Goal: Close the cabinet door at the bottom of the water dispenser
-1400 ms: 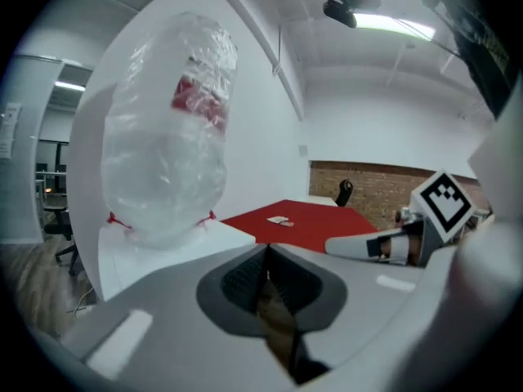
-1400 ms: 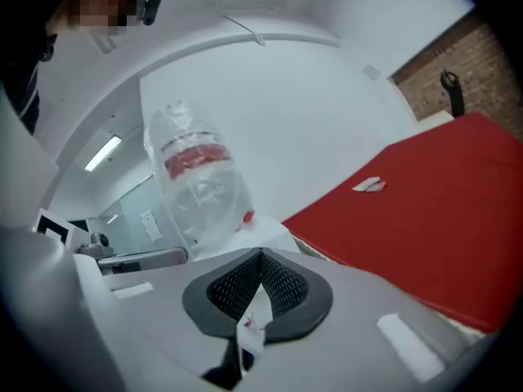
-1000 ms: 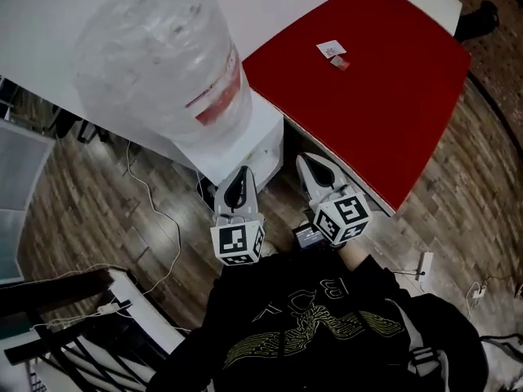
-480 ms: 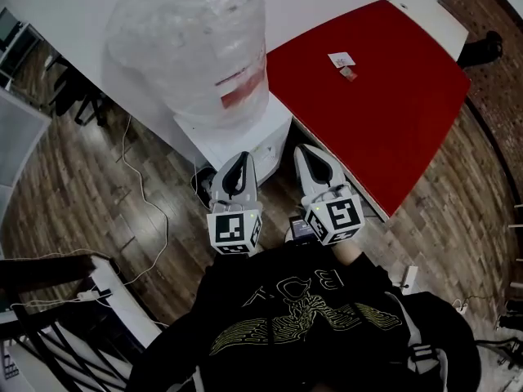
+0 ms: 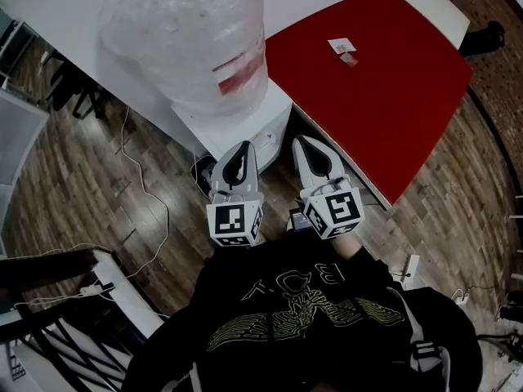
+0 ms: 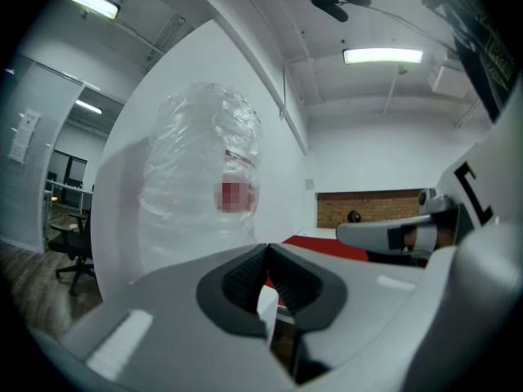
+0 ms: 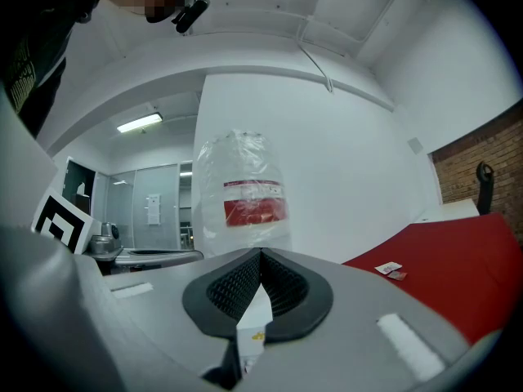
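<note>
Red desk (image 5: 376, 80) on the right, white dispenser (image 5: 245, 125) pushed up against its near corner, and on top of the dispenser sits a big bottle (image 5: 184, 35) wrapped in crinkled clear plastic. The person stands right in front of it, both tools raised at chest height.

Left gripper (image 5: 242, 148): jaws pressed together at the tips, nothing between them. Right gripper (image 5: 301, 140): same, tips touching and empty. The two sit side by side, noses aimed at the dispenser's front, just short of it. Closed jaws make sense here, I'd say, because a door wants a push from a blunt nose, not a pinch.

And the door itself? It's down at the foot of the dispenser, below where the tools point. From up here the cabinet top and the grippers cover that low front face. Both gripper views look up at the bottle and ceiling. So I can't tell how far it stands open.

My read is that the job hasn't started and this is the line-up. Whichever tool goes will have to drop a good way toward the wooden floor (image 5: 82, 186) to reach the panel. A white cable (image 5: 151, 194) trails across the boards on the left, well clear. Two small cards (image 5: 343, 49) lie far back on the desk, no part of this.
</note>
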A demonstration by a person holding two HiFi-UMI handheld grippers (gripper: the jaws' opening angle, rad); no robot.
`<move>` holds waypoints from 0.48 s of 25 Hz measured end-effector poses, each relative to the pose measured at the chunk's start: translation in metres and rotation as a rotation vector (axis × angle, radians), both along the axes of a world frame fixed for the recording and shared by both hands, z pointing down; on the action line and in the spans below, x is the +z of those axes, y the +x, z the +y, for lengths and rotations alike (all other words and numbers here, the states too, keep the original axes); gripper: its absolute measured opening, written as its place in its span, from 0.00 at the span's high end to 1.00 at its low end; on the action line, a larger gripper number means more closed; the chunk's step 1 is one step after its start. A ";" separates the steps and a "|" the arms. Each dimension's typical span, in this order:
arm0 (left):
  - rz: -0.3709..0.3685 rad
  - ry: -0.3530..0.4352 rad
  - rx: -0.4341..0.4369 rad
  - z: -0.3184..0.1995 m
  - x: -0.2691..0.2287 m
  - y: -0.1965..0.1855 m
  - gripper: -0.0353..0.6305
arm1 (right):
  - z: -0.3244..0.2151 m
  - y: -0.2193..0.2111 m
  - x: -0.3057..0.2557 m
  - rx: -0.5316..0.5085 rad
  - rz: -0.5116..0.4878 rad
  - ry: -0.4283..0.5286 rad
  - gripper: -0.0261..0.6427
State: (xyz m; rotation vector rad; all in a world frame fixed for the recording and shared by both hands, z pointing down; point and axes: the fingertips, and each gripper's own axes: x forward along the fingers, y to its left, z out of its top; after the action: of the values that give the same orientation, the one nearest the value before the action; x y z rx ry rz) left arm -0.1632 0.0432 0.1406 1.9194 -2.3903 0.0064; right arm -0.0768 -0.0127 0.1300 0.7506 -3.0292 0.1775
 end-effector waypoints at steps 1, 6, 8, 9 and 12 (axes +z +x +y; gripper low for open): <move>-0.001 -0.002 0.002 -0.001 0.000 0.000 0.94 | -0.001 0.001 0.001 0.003 0.001 -0.002 0.96; -0.002 -0.007 0.005 -0.005 0.002 0.000 0.94 | -0.006 0.005 0.002 0.023 0.003 -0.004 0.97; -0.003 -0.009 0.004 -0.006 0.003 0.000 0.94 | -0.008 0.006 0.001 0.029 0.000 -0.002 0.97; -0.005 -0.009 0.004 -0.006 0.002 0.000 0.94 | -0.008 0.006 0.000 0.030 -0.001 0.000 0.96; -0.010 -0.007 0.002 -0.006 -0.001 0.001 0.94 | -0.007 0.007 -0.003 0.028 0.000 0.010 0.97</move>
State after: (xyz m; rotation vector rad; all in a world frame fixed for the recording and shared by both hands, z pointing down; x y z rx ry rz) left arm -0.1626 0.0373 0.1401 1.9237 -2.3918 0.0243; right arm -0.0699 -0.0195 0.1271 0.7941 -3.0225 0.1632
